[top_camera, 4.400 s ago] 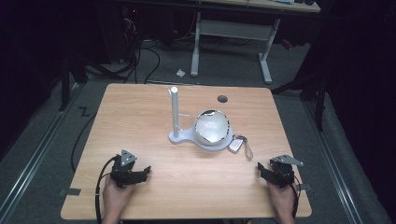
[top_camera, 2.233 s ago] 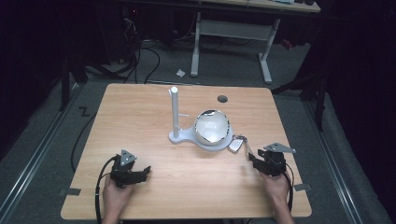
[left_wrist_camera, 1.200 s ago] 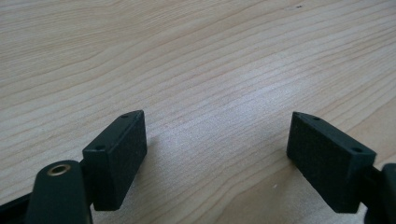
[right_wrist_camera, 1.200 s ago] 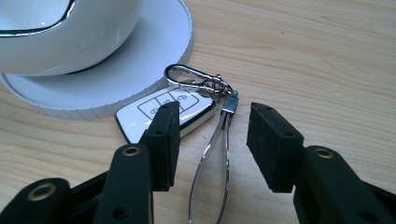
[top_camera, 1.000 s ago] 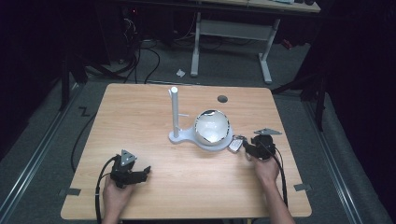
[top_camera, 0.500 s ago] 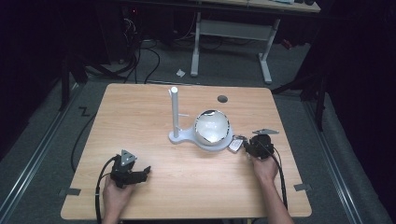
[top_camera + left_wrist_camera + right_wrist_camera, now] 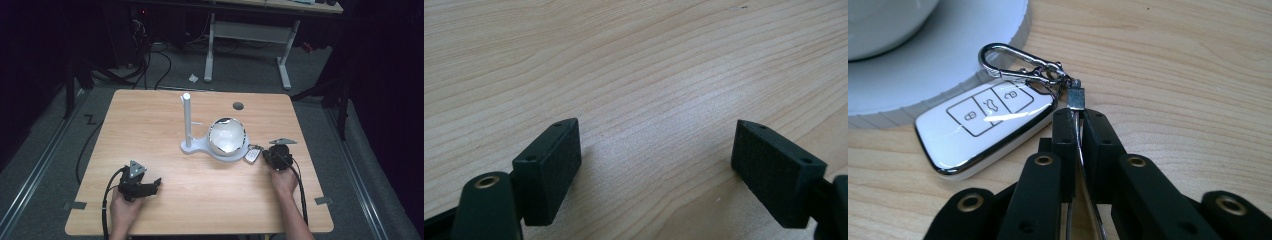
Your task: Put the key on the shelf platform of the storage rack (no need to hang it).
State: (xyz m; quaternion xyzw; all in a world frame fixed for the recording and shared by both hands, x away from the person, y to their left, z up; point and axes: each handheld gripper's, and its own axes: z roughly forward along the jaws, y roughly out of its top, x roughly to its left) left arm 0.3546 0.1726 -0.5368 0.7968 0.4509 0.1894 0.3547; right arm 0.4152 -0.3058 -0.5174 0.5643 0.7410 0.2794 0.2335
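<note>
A white car key fob (image 7: 983,125) with a silver carabiner (image 7: 1018,62) lies on the wooden table (image 7: 150,125), leaning against the white stand base (image 7: 948,65). My right gripper (image 7: 1077,117) is shut on the thin wire loop (image 7: 1079,145) attached to the fob's ring. In the high view the fob (image 7: 251,155) lies just right of the white bowl (image 7: 227,136), with the right gripper (image 7: 266,156) beside it. My left gripper (image 7: 156,184) rests at the table's front left, its jaws wide apart over bare wood (image 7: 654,150).
A white stand with an upright post (image 7: 186,120) and a small side peg carries the bowl at the table's middle. A round cable hole (image 7: 238,106) sits near the far edge. Cables and a desk frame lie on the floor beyond.
My right gripper has moved from the table's front right corner up and left to the key fob and shut on its wire loop. The left gripper has stayed put.
</note>
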